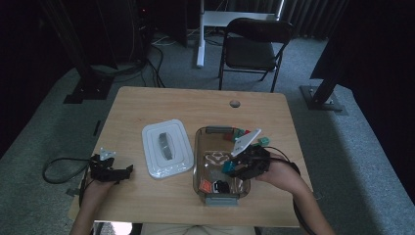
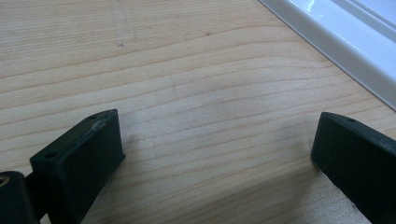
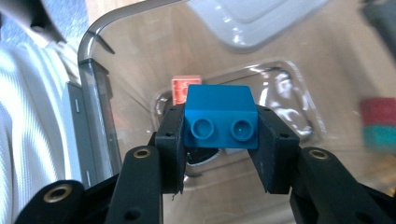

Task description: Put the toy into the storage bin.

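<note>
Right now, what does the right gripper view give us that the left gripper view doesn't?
Right gripper view: the right gripper clamped on a blue two-stud brick, held over the clear container, with an orange piece on its floor beyond.
Left gripper view: the left gripper with jaws wide apart, nothing between them, over bare wooden table.
Both: the white lid, at the left gripper view's top right corner and across the top of the right gripper view.

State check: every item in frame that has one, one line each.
Right gripper: shut on the blue brick, held above the clear tub.
Left gripper: open, nothing between the jaws, over bare table.
Clear tub: uncovered, bricks inside.
White lid: off, flat on the table beside the tub.
</note>
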`<act>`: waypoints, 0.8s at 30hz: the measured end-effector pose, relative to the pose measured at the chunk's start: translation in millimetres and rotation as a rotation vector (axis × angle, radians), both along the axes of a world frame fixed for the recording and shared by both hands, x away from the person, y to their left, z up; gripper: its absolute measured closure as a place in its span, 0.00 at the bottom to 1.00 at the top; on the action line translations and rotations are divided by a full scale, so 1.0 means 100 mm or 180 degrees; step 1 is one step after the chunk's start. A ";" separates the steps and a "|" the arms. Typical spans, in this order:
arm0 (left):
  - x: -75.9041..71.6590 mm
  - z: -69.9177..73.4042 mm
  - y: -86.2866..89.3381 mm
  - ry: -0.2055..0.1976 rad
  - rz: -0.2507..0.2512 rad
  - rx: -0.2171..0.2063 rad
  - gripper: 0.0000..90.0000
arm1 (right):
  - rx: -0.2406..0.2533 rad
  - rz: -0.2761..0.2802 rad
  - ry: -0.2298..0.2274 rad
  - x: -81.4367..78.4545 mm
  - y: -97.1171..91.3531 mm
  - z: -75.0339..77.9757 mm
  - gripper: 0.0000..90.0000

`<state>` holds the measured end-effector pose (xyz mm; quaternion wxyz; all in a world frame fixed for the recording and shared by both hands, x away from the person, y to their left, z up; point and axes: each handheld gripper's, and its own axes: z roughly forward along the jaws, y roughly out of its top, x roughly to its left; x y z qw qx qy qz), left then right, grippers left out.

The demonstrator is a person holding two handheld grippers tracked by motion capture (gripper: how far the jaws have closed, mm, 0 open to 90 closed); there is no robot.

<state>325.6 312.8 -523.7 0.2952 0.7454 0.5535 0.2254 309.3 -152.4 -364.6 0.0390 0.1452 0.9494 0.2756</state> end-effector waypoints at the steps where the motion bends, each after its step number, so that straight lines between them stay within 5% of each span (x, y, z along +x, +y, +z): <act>1: 0.00 0.00 0.00 -0.0001 0.0001 -0.0001 0.03 | -0.0042 0.0044 0.0035 0.01 0.04 -0.03 0.65; 9: 0.00 0.00 0.00 0.0001 -0.0001 0.0001 0.03 | -0.0332 0.0365 0.0259 0.00 0.35 -0.30 0.65; 24: 0.00 0.00 0.00 0.0007 -0.0011 0.0009 0.03 | -0.0685 0.0433 0.0366 0.02 0.55 -0.52 0.65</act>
